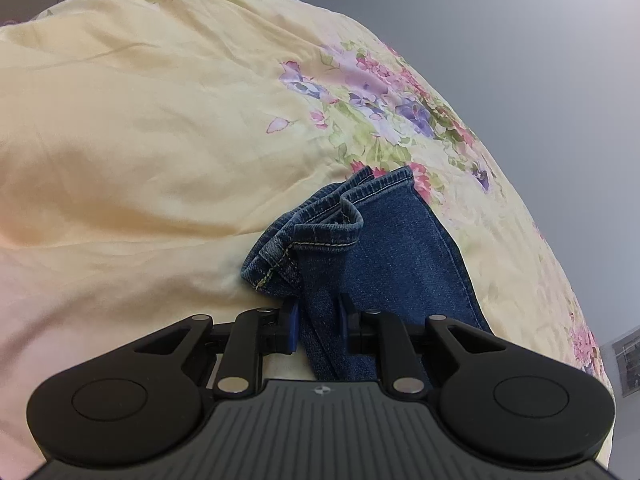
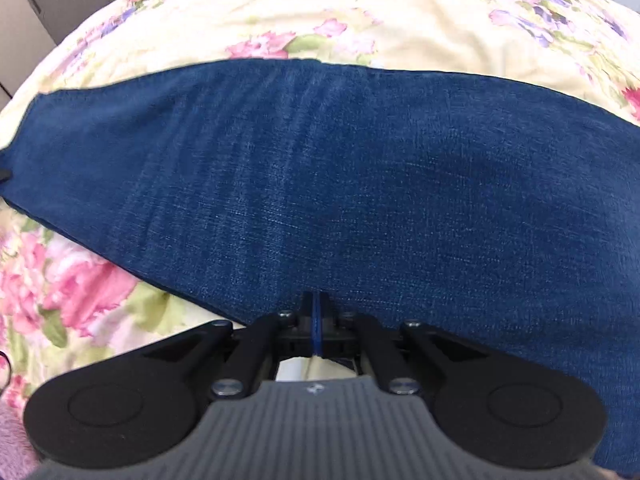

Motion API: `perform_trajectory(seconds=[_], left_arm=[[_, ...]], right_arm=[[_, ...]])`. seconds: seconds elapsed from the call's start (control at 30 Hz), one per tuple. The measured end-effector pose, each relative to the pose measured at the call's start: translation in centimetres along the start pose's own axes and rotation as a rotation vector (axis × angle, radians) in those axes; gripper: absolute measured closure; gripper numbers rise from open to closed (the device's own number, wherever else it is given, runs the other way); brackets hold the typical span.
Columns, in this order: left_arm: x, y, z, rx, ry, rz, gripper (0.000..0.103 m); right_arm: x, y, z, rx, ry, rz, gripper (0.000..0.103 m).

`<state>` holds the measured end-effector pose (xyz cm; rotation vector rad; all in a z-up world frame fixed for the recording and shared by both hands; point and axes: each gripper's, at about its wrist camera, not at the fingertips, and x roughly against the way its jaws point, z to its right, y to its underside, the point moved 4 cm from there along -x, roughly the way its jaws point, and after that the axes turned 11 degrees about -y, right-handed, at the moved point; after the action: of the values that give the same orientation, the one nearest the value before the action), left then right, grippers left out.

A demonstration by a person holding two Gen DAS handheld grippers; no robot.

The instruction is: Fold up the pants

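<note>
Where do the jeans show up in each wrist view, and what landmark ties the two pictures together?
Left wrist: jeans, hem end, low centre, between the left gripper fingers.
Right wrist: jeans spread across the middle.
Shared landmark: the floral bedspread.

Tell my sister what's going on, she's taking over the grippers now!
Left gripper: closed on the jeans near the leg hems, denim pinched between its pads.
Right gripper: shut, empty, at the near edge of the jeans' flat stretch.
Jeans lie on the flowered bedcover, legs apparently stacked lengthwise.
Left to do: probably carry the hem end over toward the other end, then smooth the fold.
</note>
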<state>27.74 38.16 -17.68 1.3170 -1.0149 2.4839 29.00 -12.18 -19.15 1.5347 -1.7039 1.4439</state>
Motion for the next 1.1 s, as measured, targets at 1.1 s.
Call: perform_trajectory(seconds=[1.1], left_arm=[[17.4,38.4,46.6,-1.279,0.125,0.461,0.088]], right_arm=[[23.9,9.6,26.1,-0.385,-0.065,0.315,0.103]])
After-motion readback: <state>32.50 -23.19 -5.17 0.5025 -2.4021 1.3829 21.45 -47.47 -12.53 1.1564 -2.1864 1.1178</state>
